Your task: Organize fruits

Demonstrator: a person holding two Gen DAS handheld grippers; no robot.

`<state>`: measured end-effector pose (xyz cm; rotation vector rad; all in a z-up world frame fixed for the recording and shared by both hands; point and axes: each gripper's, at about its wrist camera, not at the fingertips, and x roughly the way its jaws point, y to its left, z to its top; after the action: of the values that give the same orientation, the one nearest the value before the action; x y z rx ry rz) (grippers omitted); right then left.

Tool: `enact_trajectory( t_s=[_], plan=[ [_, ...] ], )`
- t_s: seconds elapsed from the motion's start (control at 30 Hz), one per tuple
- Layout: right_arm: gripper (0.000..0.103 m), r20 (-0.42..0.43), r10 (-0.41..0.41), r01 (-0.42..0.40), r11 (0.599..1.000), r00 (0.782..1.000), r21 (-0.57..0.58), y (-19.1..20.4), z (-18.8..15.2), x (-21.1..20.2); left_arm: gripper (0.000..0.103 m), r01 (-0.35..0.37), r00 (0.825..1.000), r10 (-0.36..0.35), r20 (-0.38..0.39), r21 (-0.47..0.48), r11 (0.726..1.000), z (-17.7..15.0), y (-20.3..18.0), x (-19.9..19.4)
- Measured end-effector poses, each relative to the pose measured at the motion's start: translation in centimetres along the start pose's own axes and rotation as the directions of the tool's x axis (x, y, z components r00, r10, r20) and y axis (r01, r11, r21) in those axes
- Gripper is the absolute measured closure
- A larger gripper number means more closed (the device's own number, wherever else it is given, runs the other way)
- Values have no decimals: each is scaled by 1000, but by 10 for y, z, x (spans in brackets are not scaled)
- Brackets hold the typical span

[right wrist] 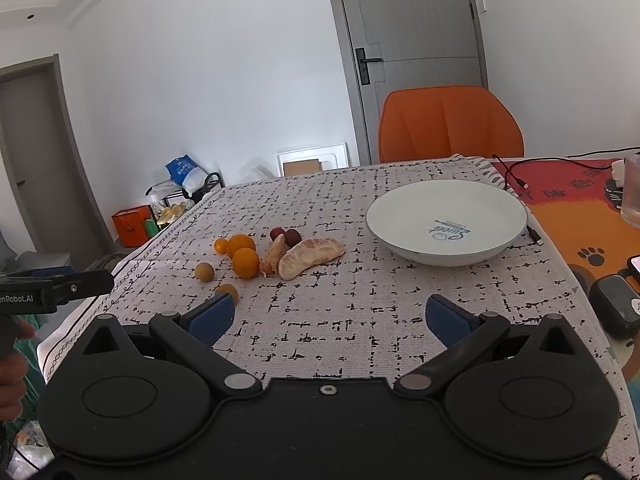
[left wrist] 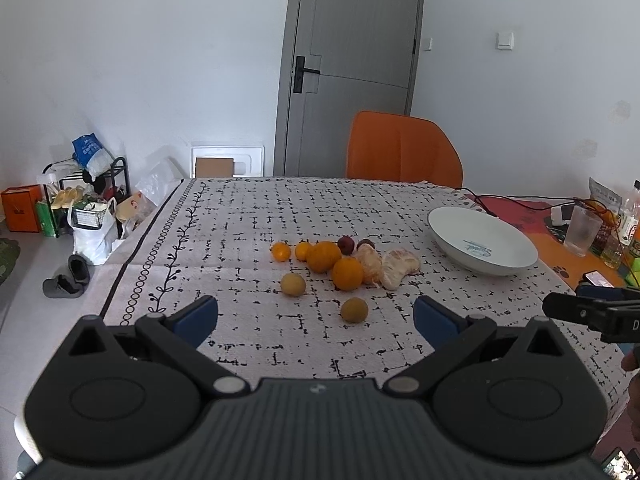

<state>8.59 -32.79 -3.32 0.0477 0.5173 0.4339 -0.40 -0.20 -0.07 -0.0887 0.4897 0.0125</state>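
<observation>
Facing you, the table [right wrist: 360, 328] holds a white bowl [right wrist: 446, 220], empty, right of the loose fruits [left wrist: 336, 266]; your left gripper [left wrist: 316, 316] and right gripper [right wrist: 330, 316] both gape wide, holding nothing.

Loose oranges [left wrist: 323, 256], dark plums [left wrist: 346, 245] and peeled pomelo segments [right wrist: 310, 257] lie clustered beside an empty white bowl [right wrist: 447, 222].

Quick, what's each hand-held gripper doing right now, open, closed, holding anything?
Left hand-held gripper: open, holding nothing, above the tablecloth.
Right hand-held gripper: open, holding nothing.
</observation>
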Motion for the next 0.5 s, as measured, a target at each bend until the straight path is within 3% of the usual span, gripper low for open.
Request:
enact_trajectory(
  t_s=[0.5],
  plan=[
    [0, -18, -13, 13, 1000, 1000, -14, 0, -2, 11, 0, 4, 1000, -4, -25, -10, 1000, -4, 3, 12]
  ],
)
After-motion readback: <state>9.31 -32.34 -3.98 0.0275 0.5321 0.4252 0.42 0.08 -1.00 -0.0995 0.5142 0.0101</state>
